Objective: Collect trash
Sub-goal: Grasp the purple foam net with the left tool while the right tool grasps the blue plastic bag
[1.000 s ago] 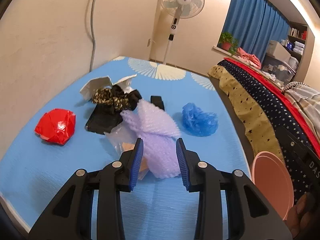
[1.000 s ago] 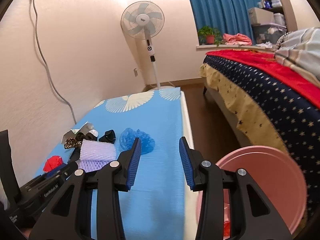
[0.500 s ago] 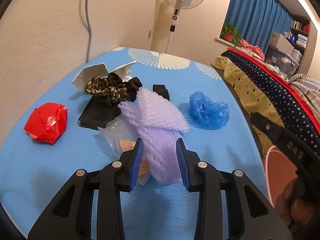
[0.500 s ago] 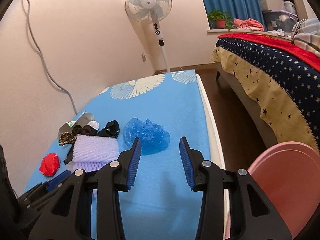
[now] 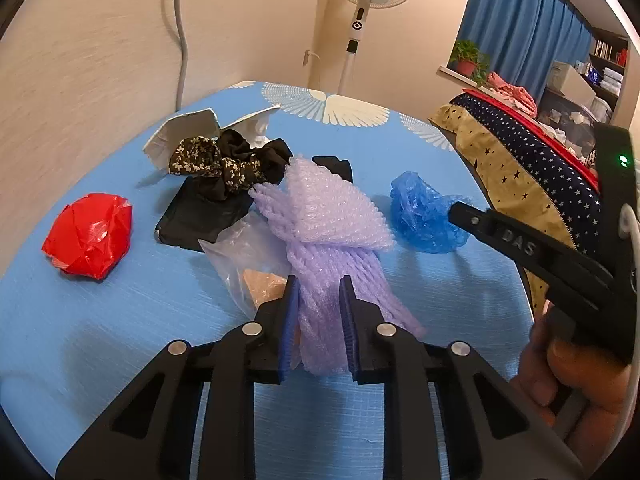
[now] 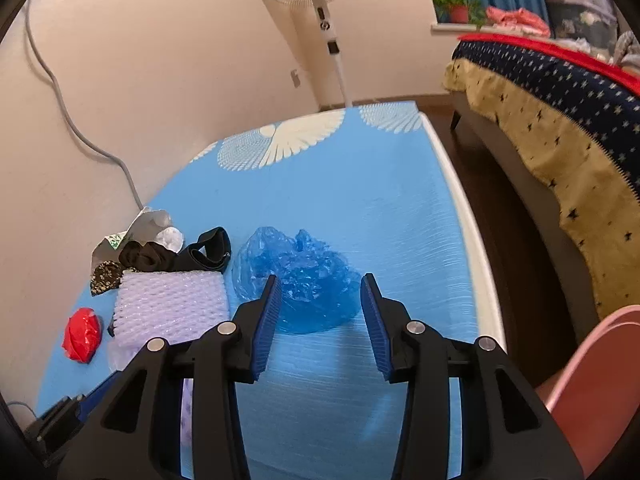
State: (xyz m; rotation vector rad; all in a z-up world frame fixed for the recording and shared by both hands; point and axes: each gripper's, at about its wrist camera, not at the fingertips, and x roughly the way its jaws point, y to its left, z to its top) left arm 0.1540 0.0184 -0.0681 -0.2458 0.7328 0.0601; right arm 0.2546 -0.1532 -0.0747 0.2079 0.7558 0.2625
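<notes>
Trash lies on a blue mat point(image 5: 120, 320). A lilac foam net and bubble wrap bundle point(image 5: 332, 232) sits mid-mat; my left gripper point(image 5: 319, 320) is closed around its near end, pads touching it. A clear plastic bag point(image 5: 248, 256) lies beside it. A crumpled blue plastic bag point(image 6: 300, 276) lies just beyond my right gripper point(image 6: 318, 320), which is open with its fingertips either side of the bag's near edge. The blue bag also shows in the left wrist view point(image 5: 424, 216). A red crumpled wrapper point(image 5: 88, 236) lies at the left.
Black and patterned scrunchies point(image 5: 228, 164), a black flat item point(image 5: 200, 216) and a torn white carton point(image 5: 192, 132) sit behind the bundle. A pink bin point(image 6: 600, 384) stands right of the mat. A bed point(image 6: 560, 120) and a standing fan point(image 6: 320, 8) are beyond.
My left gripper moved forward and closed on the lilac bundle. My right gripper moved forward and down to the blue bag and stayed open.
</notes>
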